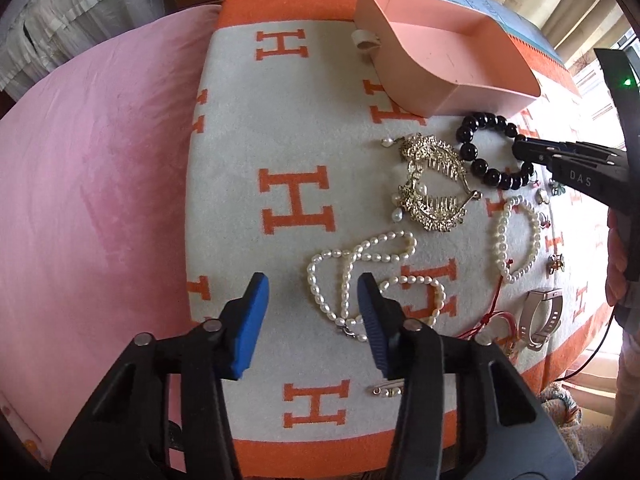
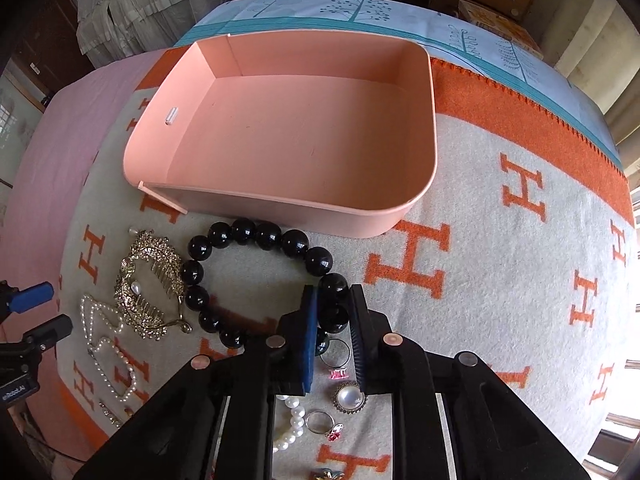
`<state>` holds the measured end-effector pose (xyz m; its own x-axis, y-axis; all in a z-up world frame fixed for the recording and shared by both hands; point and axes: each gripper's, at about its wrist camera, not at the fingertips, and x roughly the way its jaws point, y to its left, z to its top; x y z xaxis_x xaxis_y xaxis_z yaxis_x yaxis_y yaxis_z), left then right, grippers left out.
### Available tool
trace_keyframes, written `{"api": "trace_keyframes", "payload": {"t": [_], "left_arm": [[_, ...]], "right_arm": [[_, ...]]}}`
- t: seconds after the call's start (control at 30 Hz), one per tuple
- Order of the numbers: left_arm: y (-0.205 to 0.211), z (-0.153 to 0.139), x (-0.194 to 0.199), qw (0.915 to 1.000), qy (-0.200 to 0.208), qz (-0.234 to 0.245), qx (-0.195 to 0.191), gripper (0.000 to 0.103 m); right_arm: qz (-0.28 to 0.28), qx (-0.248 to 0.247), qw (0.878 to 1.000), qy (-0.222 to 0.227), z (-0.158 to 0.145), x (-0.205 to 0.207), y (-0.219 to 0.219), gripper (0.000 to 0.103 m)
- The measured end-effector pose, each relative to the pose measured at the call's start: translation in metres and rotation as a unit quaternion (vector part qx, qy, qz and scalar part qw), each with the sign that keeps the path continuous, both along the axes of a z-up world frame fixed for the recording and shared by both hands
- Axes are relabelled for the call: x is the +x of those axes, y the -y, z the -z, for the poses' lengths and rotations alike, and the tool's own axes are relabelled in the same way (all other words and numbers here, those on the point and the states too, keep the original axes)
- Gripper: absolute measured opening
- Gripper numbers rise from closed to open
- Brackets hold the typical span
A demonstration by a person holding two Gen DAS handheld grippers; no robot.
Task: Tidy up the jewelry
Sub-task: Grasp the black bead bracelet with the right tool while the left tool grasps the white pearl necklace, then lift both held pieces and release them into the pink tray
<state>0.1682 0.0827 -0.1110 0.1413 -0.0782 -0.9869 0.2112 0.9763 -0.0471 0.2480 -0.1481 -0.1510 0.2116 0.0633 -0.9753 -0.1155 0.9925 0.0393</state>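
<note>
The right gripper (image 2: 334, 300) points down at the blanket (image 1: 240, 128), and its jaws are clamped on a bead of the black bead bracelet (image 2: 256, 236), which lies on the blanket just in front of the empty pink box (image 2: 296, 128). On the side of that gripper, seen from the left wrist view, white letters read "DAS". The left gripper (image 1: 312, 292) hangs over the near part of the blanket with its blue pads apart; one pad sits above the long pearl necklace (image 1: 360, 264), but nothing is pressed between them. The blanket is cream with an orange border and is covered in large orange "H" letters. Between the necklace and the black bracelet lie gold hair combs (image 1: 432, 184), and a pearl bracelet (image 1: 516, 236) lies beside them. A watch (image 1: 540, 316) rests near the right edge of the blanket. A few rings (image 2: 332, 352) and a pearl brooch (image 2: 350, 398) lie under the right gripper.
</note>
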Motion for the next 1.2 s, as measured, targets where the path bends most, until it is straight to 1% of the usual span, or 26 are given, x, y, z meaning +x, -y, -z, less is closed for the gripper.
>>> {"api": "trace_keyframes", "payload": {"t": [0.07, 0.1, 0.23, 0.27, 0.3, 0.33, 0.43, 0.47, 0.63, 0.7, 0.9, 0.93, 0.97, 1.0, 1.13, 1.2], "left_arm": [[0.005, 0.004, 0.002, 0.9998, -0.017, 0.006, -0.004, 0.03], [0.008, 0.005, 0.003, 0.9997, -0.021, 0.009, -0.005, 0.029], [0.016, 0.005, 0.008, 0.9996, -0.021, 0.019, 0.002, 0.028], [0.017, 0.006, 0.01, 0.9996, -0.024, 0.017, 0.003, 0.026], [0.018, 0.006, 0.012, 0.9995, -0.028, 0.016, 0.002, 0.02], [0.019, 0.007, 0.014, 0.9993, -0.033, 0.015, 0.002, 0.018], [0.023, 0.008, 0.017, 0.9991, -0.039, 0.016, 0.004, 0.018], [0.025, 0.008, 0.018, 0.999, -0.04, 0.019, 0.006, 0.018], [0.033, 0.018, 0.031, 0.9979, -0.052, 0.027, 0.027, 0.018], [0.036, 0.023, 0.035, 0.9974, -0.061, 0.025, 0.029, 0.018], [0.041, 0.023, 0.041, 0.9982, -0.049, 0.023, 0.027, 0.017], [0.042, 0.022, 0.043, 0.9983, -0.045, 0.024, 0.029, 0.014], [0.043, 0.021, 0.043, 0.9984, -0.04, 0.025, 0.033, 0.004], [0.042, 0.021, 0.042, 0.9985, -0.037, 0.024, 0.034, 0.003], [0.045, 0.019, 0.039, 0.9989, -0.019, 0.017, 0.04, 0.003], [0.042, 0.015, 0.036, 0.9994, -0.015, 0.007, 0.031, 0.003]], "right_arm": [[0.006, 0.013, 1.0, -0.004, 0.0, -0.001, 0.005, 0.015], [0.007, 0.018, 1.0, -0.004, 0.0, -0.002, 0.006, 0.015], [0.01, 0.026, 1.0, 0.0, -0.001, -0.005, 0.009, 0.015], [0.01, 0.026, 1.0, 0.002, -0.001, -0.006, 0.008, 0.015], [0.01, 0.026, 1.0, 0.003, -0.001, -0.007, 0.008, 0.015], [0.01, 0.027, 1.0, 0.004, -0.002, -0.008, 0.01, 0.015], [0.01, 0.032, 0.999, 0.004, -0.004, -0.009, 0.019, 0.015], [0.01, 0.034, 0.999, 0.003, -0.007, -0.003, 0.025, 0.015], [0.012, 0.044, 0.999, 0.004, -0.012, -0.002, 0.037, 0.015], [0.013, 0.044, 0.999, 0.005, -0.014, -0.002, 0.039, 0.015], [0.011, 0.044, 0.999, 0.01, -0.014, -0.004, 0.038, 0.015], [0.011, 0.044, 0.999, 0.01, -0.014, -0.004, 0.038, 0.015], [0.011, 0.046, 0.999, 0.011, -0.014, -0.004, 0.039, 0.015], [0.012, 0.047, 0.999, 0.011, -0.014, -0.004, 0.039, 0.015], [0.014, 0.051, 0.999, 0.012, -0.015, -0.005, 0.042, 0.015], [0.013, 0.051, 0.999, 0.013, -0.015, -0.005, 0.042, 0.015]]}}
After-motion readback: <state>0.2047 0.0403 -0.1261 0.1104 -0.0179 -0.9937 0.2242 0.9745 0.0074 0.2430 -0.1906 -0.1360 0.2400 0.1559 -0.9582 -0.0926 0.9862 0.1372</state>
